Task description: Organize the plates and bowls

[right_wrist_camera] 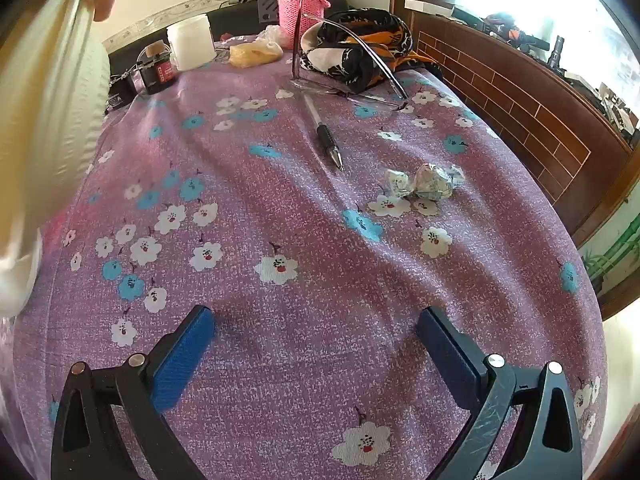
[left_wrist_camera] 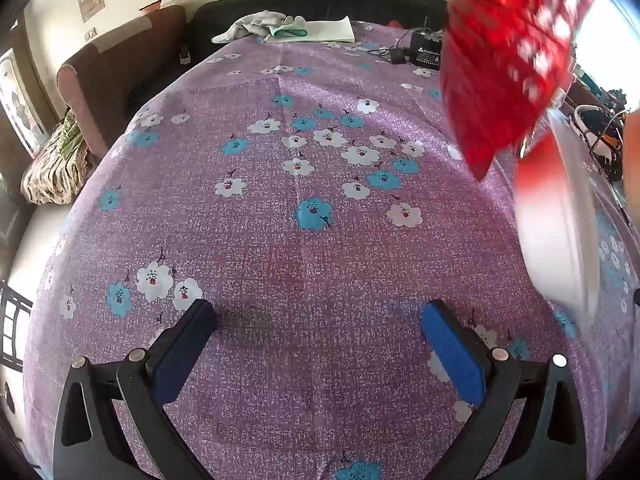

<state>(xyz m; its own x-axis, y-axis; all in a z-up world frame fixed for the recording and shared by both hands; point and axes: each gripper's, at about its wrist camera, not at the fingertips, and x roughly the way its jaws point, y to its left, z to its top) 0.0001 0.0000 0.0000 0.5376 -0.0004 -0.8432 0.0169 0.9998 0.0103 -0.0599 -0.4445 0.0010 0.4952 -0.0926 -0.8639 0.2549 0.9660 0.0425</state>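
Both claws tilt steeply down over the table, jaws spread as wide as they go and nothing between the blue pads: the left claw (left_wrist_camera: 319,322) and the right claw (right_wrist_camera: 315,330) each hover above bare cloth. A blurred white plate (left_wrist_camera: 560,220), seen edge-on, hangs in the air at the left claw's right beside a red sleeve (left_wrist_camera: 504,52). The purple flowered tablecloth (left_wrist_camera: 280,240) lies open in the middle. Towards the far edge lie a pen (right_wrist_camera: 325,132), two crumpled wrappers (right_wrist_camera: 420,184), a pink flask (right_wrist_camera: 301,4) and a white jar (right_wrist_camera: 191,42).
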